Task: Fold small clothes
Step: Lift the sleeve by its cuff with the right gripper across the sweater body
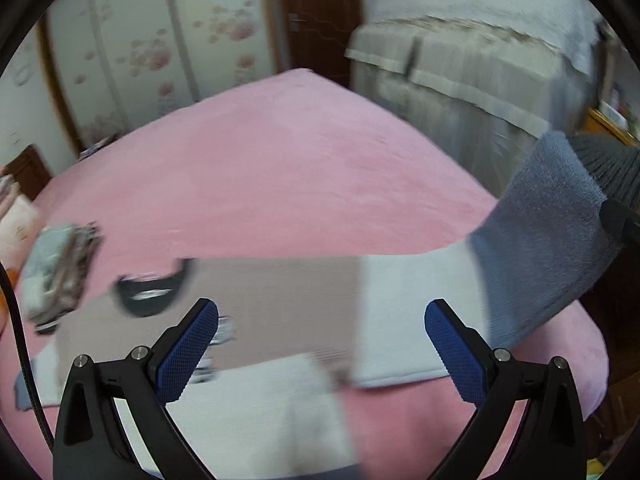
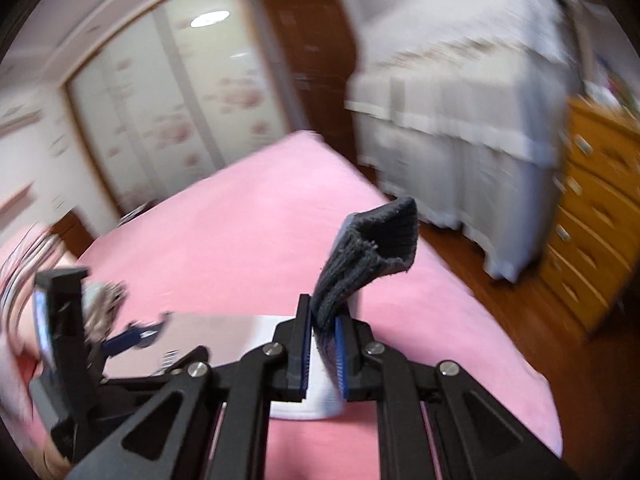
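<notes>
A small sweatshirt (image 1: 280,300) in beige, white and grey-blue lies on the pink blanket (image 1: 280,168), dark collar at the left. My left gripper (image 1: 320,344) is open just above its body, touching nothing. My right gripper (image 2: 323,356) is shut on the sleeve's dark ribbed cuff (image 2: 372,252) and holds the grey-blue sleeve (image 1: 552,232) lifted off the blanket at the right. In the right wrist view the sweatshirt body (image 2: 224,336) lies flat to the left, and the left gripper (image 2: 60,340) shows there at the far left.
A folded patterned garment (image 1: 56,272) lies at the blanket's left edge. A bed with a grey-white cover (image 1: 480,60) stands behind, a wooden dresser (image 2: 596,208) at the right, and wooden floor (image 2: 500,292) runs between them. Floral wardrobe doors (image 1: 160,52) stand at the back.
</notes>
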Available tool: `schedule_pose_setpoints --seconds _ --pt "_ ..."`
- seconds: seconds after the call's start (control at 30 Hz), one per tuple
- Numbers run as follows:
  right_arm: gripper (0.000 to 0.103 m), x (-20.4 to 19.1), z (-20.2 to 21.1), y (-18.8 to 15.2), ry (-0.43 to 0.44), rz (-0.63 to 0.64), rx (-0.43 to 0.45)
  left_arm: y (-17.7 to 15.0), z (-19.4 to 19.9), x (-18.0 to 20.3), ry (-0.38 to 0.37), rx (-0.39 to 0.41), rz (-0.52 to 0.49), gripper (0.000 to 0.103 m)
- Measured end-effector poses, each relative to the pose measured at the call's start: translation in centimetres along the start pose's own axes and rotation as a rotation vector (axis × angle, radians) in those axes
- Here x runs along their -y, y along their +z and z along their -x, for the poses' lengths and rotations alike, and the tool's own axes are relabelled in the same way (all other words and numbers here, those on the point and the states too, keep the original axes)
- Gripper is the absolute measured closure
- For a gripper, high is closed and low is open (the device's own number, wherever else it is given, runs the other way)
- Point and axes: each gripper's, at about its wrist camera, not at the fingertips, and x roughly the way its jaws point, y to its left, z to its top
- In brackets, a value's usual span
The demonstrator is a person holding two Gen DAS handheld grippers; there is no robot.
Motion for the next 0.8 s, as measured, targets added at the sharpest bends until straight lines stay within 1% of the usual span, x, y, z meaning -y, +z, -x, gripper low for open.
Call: schedule_pose_setpoints --seconds 0.03,0.07,0.13,0.2,0.27,0.3,0.33,0.37,0.47,0.53,0.6,0.67,0.73,0.8 --pt "0.093 -1.8 -0.1 0.1 0.025 0.034 0.0 0.0 0.3 -1.4 0.013 -0.001 0.013 0.001" --pt "0.093 -3.8 -0.5 0.2 0.049 0.074 -0.002 -0.3 1.0 -4.2 0.028 -0.002 0.043 0.001" --pt "0.093 -8.1 -1.7 0.2 0.097 0.137 -0.016 -1.0 1.7 -7.9 0.047 -0.003 0.088 0.001" --pt "0.093 -11.1 -3.1 -0.2 0.15 0.165 -0.04 -2.2 2.2 -12.3 0.077 -0.013 0.152 0.001" --pt "0.093 -14.7 -4.7 -1.1 0.207 0.201 -0.062 -3.7 2.3 -16.3 0.111 -0.033 0.196 0.006" --pt "0.093 -16.1 -5.0 -1.7 0.225 0.215 -0.07 -4.5 2.1 -18.2 0.115 -0.041 0.209 0.01" --pt "0.093 -17.7 -5.8 -2.4 0.246 0.235 -0.084 -5.4 2.0 -20.1 0.129 -0.052 0.232 0.01" --pt "0.093 -19.3 -6.6 -3.3 0.265 0.256 -0.101 -6.6 1.8 -22.4 0.137 -0.062 0.277 0.01" --pt "0.093 -24.6 -9.1 -6.9 0.325 0.319 -0.17 -9.6 1.2 -27.0 0.1 -0.083 0.391 0.01" --pt "0.093 -27.2 -10.5 -9.3 0.354 0.351 -0.216 -12.0 0.6 -30.6 0.104 -0.086 0.496 0.009" --pt "0.093 -29.7 -12.3 -12.0 0.374 0.393 -0.265 -14.0 0.1 -32.7 0.109 -0.094 0.56 0.009" --pt "0.093 -31.9 -14.3 -14.8 0.383 0.436 -0.321 -15.4 -0.7 -34.2 0.115 -0.12 0.6 0.009" --pt "0.093 -33.1 -15.7 -17.2 0.385 0.463 -0.368 -16.6 -1.8 -35.0 0.125 -0.154 0.613 0.009" --pt "0.091 -34.3 -17.0 -19.2 0.364 0.497 -0.409 -17.9 -2.4 -35.4 0.121 -0.178 0.614 0.009"
